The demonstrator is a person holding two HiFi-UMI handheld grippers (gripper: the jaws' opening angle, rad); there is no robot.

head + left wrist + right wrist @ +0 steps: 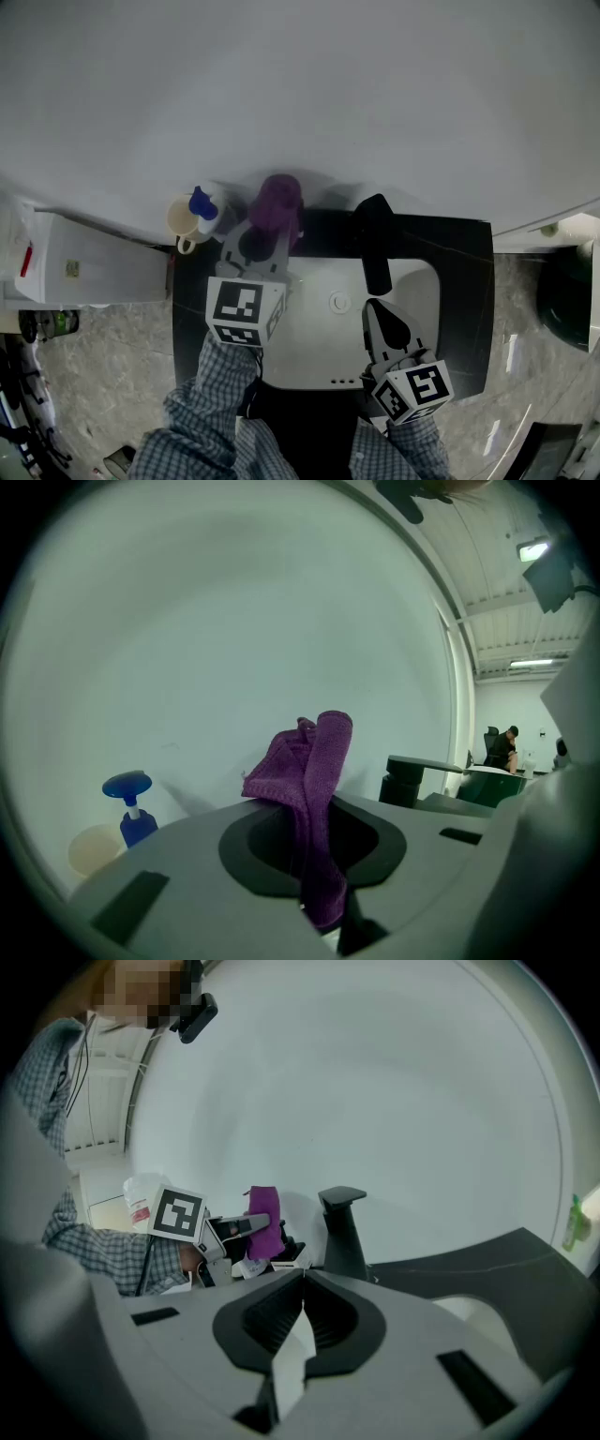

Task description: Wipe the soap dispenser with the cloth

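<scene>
The soap dispenser (202, 208), a small bottle with a blue pump head, stands at the sink's back left corner and shows low at the left of the left gripper view (131, 808). My left gripper (260, 234) is shut on a purple cloth (277, 202), held upright just right of the dispenser and apart from it. In the left gripper view the cloth (314, 761) sticks up from between the jaws (314, 808). My right gripper (382, 323) hovers over the basin, shut with nothing in it (302, 1283). From there the cloth (264, 1218) is seen at the far left.
A beige cup (181, 220) stands against the dispenser's left side. A black faucet (375, 239) rises behind the white basin (319, 352), set in a black counter (464, 281). A white container (84, 258) lies to the left. A green bottle (572, 1222) stands far right.
</scene>
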